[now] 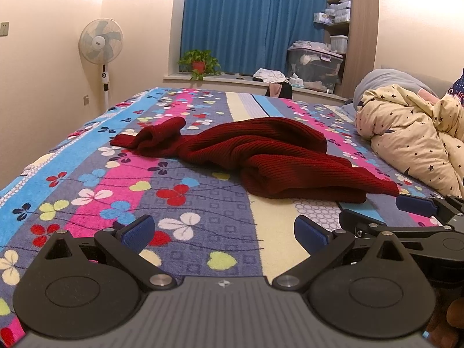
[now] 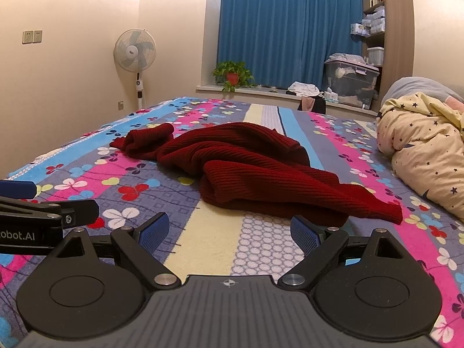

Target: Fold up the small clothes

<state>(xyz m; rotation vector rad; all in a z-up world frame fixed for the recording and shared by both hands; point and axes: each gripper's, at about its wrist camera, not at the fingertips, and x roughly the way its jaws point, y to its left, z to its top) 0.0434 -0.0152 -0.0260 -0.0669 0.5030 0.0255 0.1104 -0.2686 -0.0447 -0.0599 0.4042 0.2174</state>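
A dark red ribbed knit sweater [image 1: 261, 150] lies crumpled on the floral bedspread [image 1: 121, 191]. It looks soft, floppy and fairly thick, best pinched at hem or cuff edges. The left hand-held gripper [image 1: 223, 232] and right hand-held gripper [image 2: 229, 230] gape wide, holding nothing.

Both my wrist cams sit low over the bed [image 1: 203, 217], looking forward along their fingers toward the blue curtain [image 1: 249, 20]. They're side by side, so each catches the other gripper at its edge, and both share the red sweater [image 2: 246, 171] up close.
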